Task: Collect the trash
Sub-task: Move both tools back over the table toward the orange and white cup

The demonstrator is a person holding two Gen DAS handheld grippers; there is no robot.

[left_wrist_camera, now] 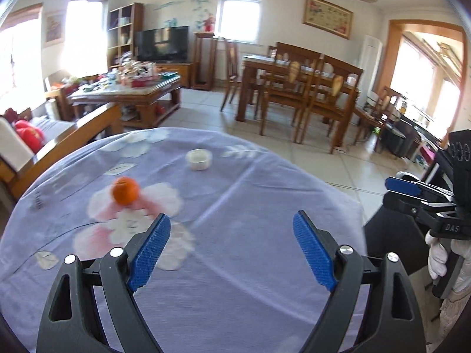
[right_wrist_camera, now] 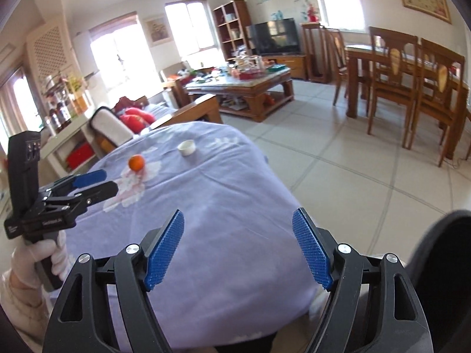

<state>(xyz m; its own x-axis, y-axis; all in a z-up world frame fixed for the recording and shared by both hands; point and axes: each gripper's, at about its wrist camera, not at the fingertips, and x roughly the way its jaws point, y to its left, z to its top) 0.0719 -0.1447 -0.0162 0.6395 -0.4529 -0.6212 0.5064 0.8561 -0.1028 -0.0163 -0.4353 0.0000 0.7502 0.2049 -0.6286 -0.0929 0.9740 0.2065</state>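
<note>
Both claws stand wide apart and hold nothing: the left claw [left_wrist_camera: 232, 245] and the right claw [right_wrist_camera: 238, 242] hover above the lilac-covered surface [left_wrist_camera: 250, 264]. Farther off on it sit an orange [left_wrist_camera: 125, 190] and a small white cup [left_wrist_camera: 199, 159], contents unclear.

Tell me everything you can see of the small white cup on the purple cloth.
The white cup is small, low and round, with straight sides and an open top; it looks like plastic or paper. It stands upright on the purple cloth near the table's far edge, apart from the orange, which lies nearer and to its left. Nothing touches it but the cloth. Its contents cannot be made out.
</note>
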